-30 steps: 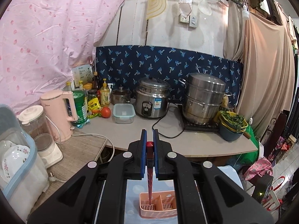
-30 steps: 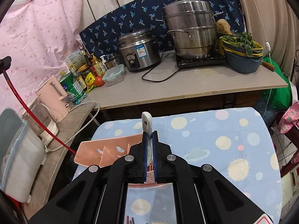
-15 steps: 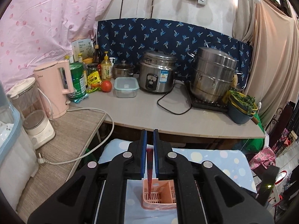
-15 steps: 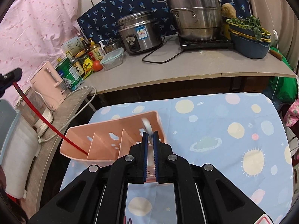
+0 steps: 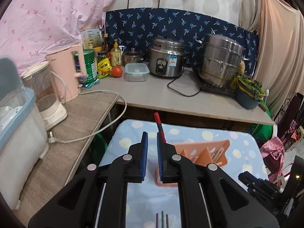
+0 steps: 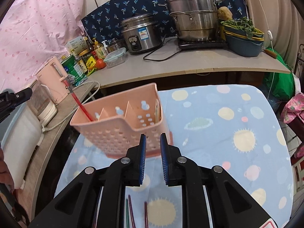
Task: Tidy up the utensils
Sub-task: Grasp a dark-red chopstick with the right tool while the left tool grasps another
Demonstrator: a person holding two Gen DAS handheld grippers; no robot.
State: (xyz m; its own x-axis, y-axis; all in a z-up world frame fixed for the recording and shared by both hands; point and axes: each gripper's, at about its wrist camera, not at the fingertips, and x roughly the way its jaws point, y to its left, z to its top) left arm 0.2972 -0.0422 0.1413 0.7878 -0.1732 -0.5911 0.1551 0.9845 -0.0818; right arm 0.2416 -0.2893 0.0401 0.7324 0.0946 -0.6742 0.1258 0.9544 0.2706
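Now the red chopstick leans in the pink basket's nine-o'clock compartment on the bench. Both grippers, left and right, have narrow, empty jaws; the right's are opening. Spare chopsticks look light, stiff, slippery; pinch mid-shaft.

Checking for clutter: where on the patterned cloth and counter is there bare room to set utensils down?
The cloth is bare right of the pink utensil caddy, out to its right edge. The counter is free in front of the rice cooker and steamer pot. Crowded: the bottle corner by the pink kettle.
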